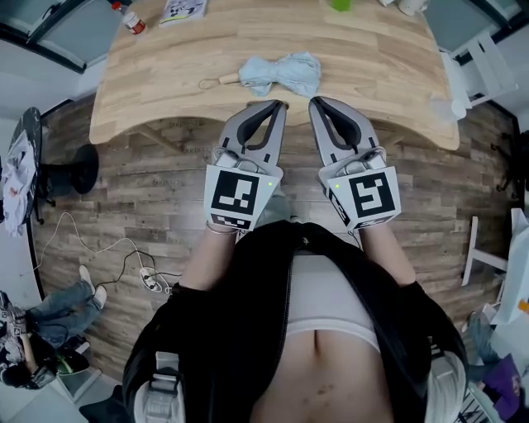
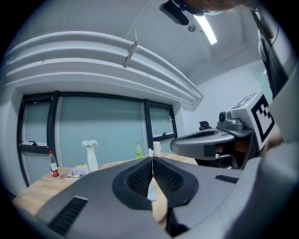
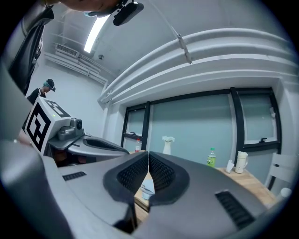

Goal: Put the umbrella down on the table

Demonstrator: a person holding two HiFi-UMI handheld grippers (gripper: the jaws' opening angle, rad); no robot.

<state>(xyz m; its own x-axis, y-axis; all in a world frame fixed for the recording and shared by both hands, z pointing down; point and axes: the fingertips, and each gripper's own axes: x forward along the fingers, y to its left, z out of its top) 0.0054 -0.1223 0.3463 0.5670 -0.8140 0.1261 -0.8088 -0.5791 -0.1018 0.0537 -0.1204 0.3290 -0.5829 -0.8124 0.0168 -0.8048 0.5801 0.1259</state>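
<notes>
Left gripper (image 1: pixel 279 104) and right gripper (image 1: pixel 314 101) were both pinched shut and empty at the table (image 1: pixel 372 66) edge. Only the head view caught the whole umbrella (image 1: pixel 281 73) lying crosswise on it, handle pointing left. The gripper views got the vase (image 2: pixel 91 156).

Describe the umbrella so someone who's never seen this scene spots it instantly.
Find the wooden table at the top of the head view. Near the middle of its near edge lies the umbrella, a folded bundle of pale blue fabric with a wooden handle pointing left. It is the only soft blue thing there; the bottle and booklet sit at the back left.
</notes>
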